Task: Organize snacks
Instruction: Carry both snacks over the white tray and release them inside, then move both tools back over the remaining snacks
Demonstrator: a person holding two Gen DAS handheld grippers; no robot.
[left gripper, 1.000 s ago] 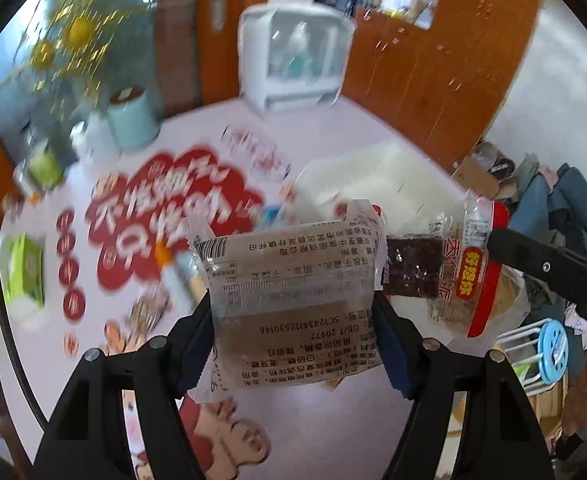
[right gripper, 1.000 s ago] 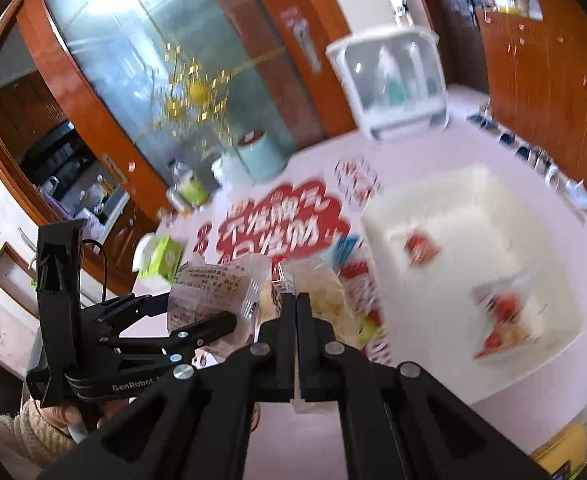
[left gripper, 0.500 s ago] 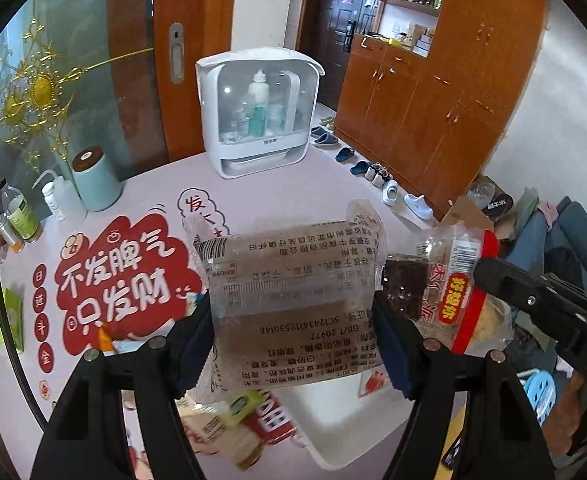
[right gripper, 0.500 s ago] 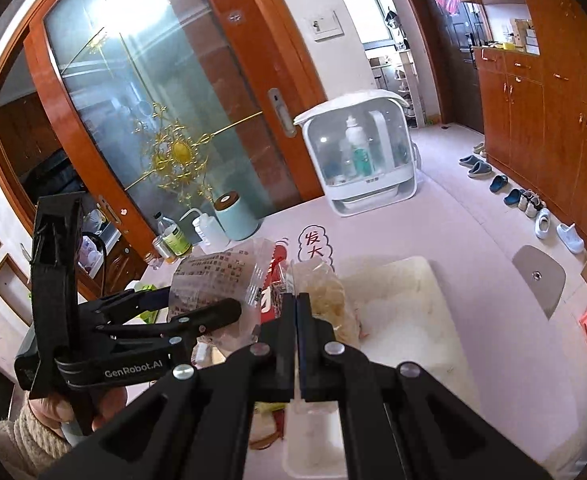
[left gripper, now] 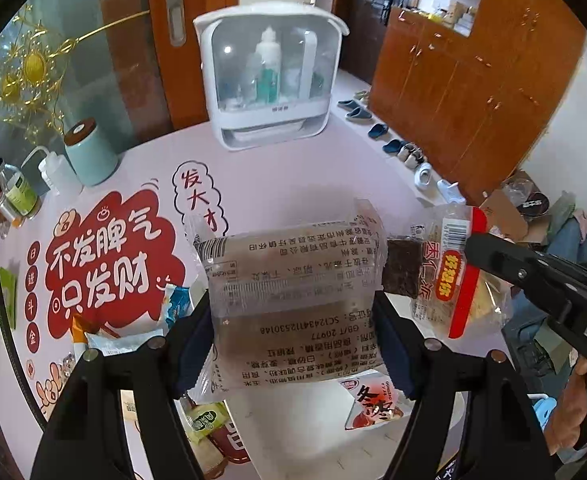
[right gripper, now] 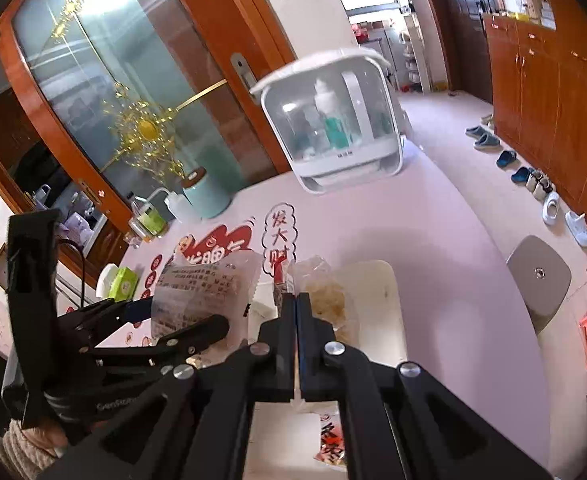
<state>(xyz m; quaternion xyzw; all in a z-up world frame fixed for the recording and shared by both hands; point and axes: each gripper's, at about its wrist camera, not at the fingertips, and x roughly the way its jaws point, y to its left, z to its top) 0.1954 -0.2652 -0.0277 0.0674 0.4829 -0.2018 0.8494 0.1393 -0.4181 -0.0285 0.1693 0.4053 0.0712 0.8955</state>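
My left hand-held gripper grips a clear snack packet across its width, both pads pressed against its sides, the printed back facing me. It hangs in the air above the white tray, which sits at the near edge of the pink bench. My right hand-held gripper is closed tight on the edge of a second packet, the red-striped snack bag, pinching only the thin wrapper; this bag hangs just beside the clear packet, toward the bench's right edge, also over the tray. Inside the tray lies a red-and-white sachet. More loose snacks lie on the bench to the left of the tray, over the red printed mat. At the far edge stands a white cabinet with a clear front, and toward the far left corner a pale green canister with small bottles beside it.
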